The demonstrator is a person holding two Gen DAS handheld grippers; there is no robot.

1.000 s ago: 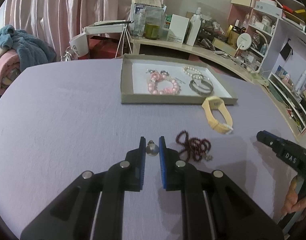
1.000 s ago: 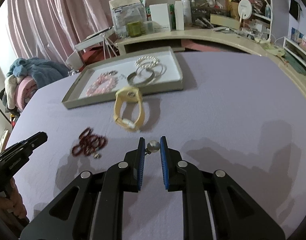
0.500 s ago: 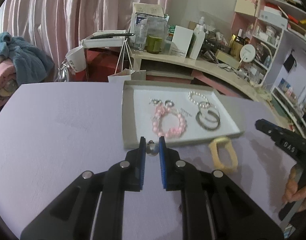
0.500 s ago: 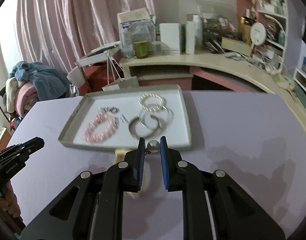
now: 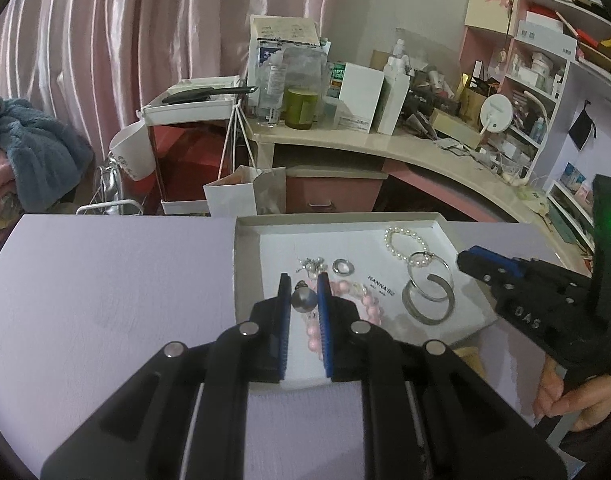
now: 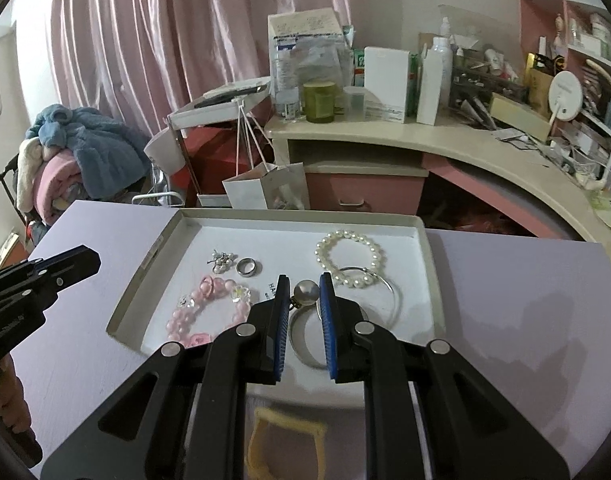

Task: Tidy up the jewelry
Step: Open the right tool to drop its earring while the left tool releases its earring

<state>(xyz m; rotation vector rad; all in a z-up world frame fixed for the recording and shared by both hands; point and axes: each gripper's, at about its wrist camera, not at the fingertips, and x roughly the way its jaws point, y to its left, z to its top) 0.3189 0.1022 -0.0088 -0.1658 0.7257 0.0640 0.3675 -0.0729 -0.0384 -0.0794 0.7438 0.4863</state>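
Observation:
My left gripper (image 5: 303, 286) is shut on a silver ball earring (image 5: 303, 301) and holds it over the left part of the shallow grey tray (image 5: 247, 264). My right gripper (image 6: 303, 285) is shut on a matching ball earring (image 6: 306, 292) over the tray's middle (image 6: 145, 268). In the tray lie a pink bead bracelet (image 6: 197, 312), a pearl bracelet (image 6: 349, 258), a silver ring (image 6: 247, 267), small earrings (image 6: 221, 259) and silver bangles (image 5: 427, 294). A yellow band (image 6: 283, 448) lies on the purple table in front of the tray.
The purple table (image 5: 105, 300) ends just behind the tray. Past it stand a paper bag (image 6: 265, 188), a cluttered curved desk (image 6: 425, 136), a white cart (image 5: 193, 104) and pink curtains. Shelves rise at the right. Bedding is piled at the left.
Both grippers have lifted from the table and moved forward over the tray, each still holding its ball earring. The dark red bead string has dropped out of view.

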